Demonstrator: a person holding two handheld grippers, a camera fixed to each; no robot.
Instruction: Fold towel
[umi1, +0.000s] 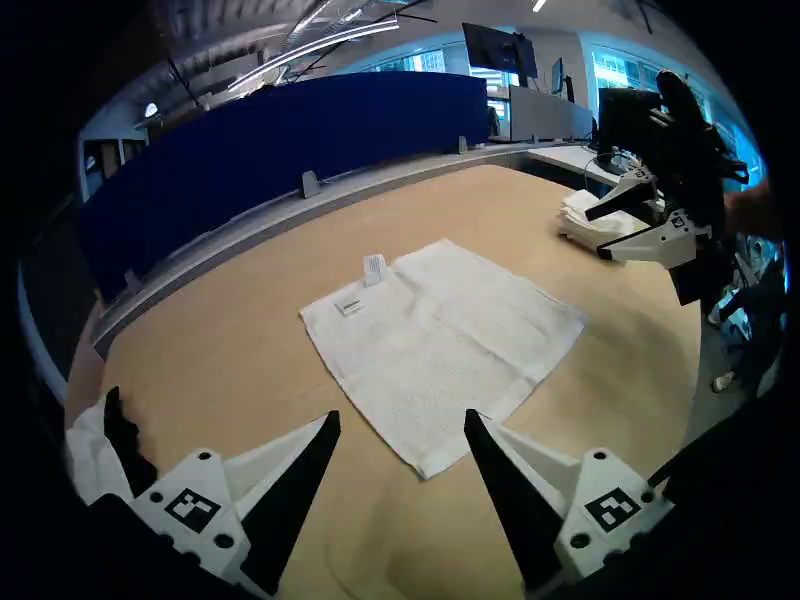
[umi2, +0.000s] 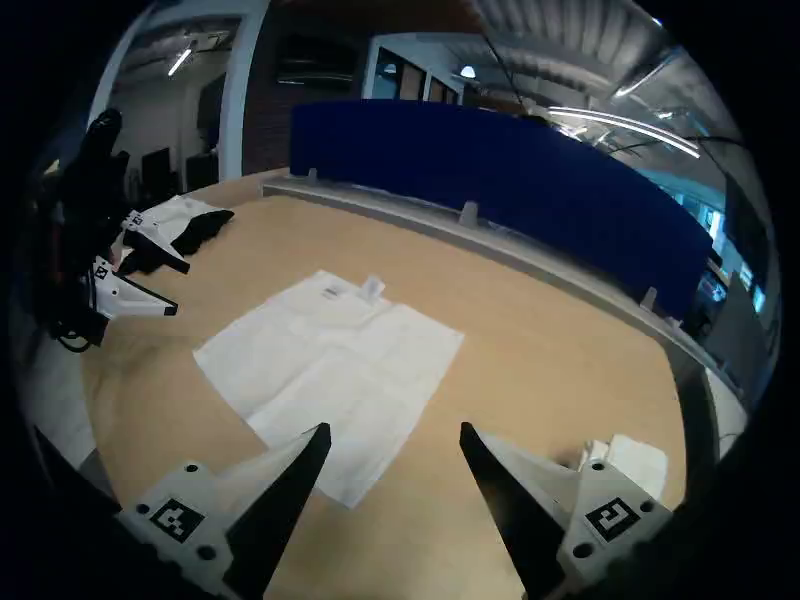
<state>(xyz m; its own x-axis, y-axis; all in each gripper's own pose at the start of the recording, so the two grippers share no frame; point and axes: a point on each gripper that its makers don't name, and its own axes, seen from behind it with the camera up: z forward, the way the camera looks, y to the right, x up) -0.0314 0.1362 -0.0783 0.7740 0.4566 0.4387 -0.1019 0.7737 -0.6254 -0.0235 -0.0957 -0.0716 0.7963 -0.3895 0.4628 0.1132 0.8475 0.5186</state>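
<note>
We see the broad tan surface (umi1: 250, 340) with the white towel (umi1: 445, 340) spread flat at its middle. Our left gripper (umi1: 400, 450) and right gripper (umi2: 393, 460) hover on either side of it, both wide open and empty. A shallow pinch at a corner could slip and skew the fold.

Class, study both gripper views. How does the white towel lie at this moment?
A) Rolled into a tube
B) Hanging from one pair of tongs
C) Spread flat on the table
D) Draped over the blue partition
C: the towel lies spread flat on the wooden table, while the left tongs and right tongs are both open and grip nothing.
</note>
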